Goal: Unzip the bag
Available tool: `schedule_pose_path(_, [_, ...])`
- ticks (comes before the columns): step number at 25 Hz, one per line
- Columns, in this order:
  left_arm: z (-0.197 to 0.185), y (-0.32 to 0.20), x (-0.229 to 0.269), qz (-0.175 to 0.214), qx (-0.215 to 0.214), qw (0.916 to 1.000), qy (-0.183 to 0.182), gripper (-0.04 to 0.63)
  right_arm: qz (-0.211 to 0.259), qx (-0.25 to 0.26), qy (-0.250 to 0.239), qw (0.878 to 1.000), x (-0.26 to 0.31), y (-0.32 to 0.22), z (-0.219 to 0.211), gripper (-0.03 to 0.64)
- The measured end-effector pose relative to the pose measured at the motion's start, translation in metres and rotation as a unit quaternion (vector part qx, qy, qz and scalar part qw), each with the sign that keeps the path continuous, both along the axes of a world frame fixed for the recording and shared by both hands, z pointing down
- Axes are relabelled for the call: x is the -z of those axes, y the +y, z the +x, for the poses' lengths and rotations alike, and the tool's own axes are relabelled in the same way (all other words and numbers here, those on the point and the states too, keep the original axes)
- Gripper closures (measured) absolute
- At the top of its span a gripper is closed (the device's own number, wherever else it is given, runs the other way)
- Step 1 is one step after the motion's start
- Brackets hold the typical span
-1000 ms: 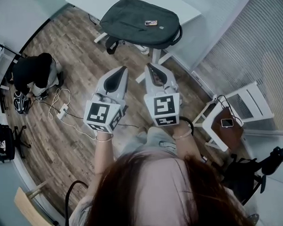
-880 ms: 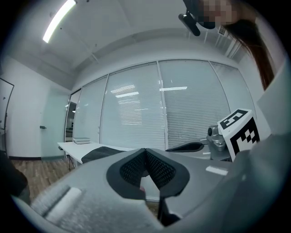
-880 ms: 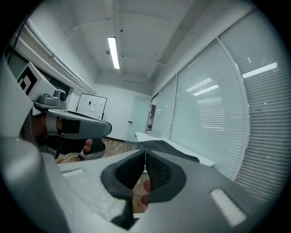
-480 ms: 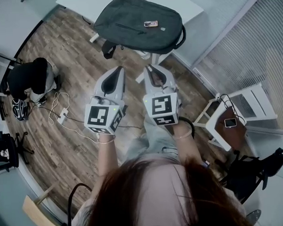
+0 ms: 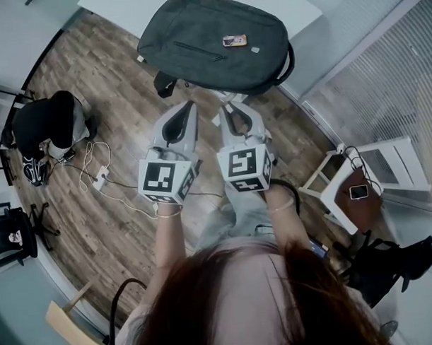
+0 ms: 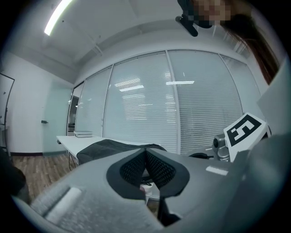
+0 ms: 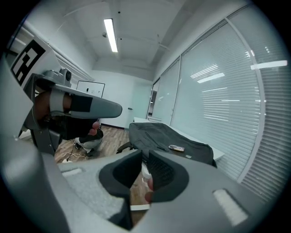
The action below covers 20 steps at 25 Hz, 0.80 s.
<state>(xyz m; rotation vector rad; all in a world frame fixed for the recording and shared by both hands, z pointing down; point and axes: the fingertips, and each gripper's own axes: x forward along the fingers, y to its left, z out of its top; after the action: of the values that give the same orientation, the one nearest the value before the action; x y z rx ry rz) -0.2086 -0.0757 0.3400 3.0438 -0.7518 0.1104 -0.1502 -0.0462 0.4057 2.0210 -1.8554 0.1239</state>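
A dark grey backpack [image 5: 211,41] lies flat on a white table [image 5: 306,16], with a small card-like item [image 5: 234,40] on top. In the head view both grippers hang side by side in the air just short of the bag's near edge and touch nothing. My left gripper [image 5: 190,105] is shut, with its pads meeting at the tips and nothing between them. My right gripper [image 5: 231,106] has a narrow gap between its pads and holds nothing. The left gripper [image 6: 145,151] looks level at the backpack [image 6: 109,148]. The right gripper [image 7: 144,154] tilts down toward the backpack [image 7: 168,134].
On the wooden floor at the left sit a black bag [image 5: 48,121] and a power strip with cables [image 5: 96,181]. A white side table [image 5: 358,191] with a phone stands at the right, beside a window wall with blinds [image 5: 383,92]. A black chair [image 5: 9,235] is at far left.
Both grippers have moved forward toward the backpack, which now looks larger and closer to their tips. Neither gripper's jaws have visibly changed.
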Motion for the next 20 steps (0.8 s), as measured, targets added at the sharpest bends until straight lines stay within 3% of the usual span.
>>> schedule_pose_path(13, [0.045,-0.047,-0.043,-0.005,-0.019,0.9994,-0.028,0.586,-0.038,0.002,0.003,0.999,-0.049,-0.042,0.015,0.565])
schedule_pose_path(20, [0.059,-0.075,-0.059,-0.028,-0.023,0.9989,-0.03,0.586,-0.054,0.006,0.014,0.998,-0.066,-0.057,0.02,0.565])
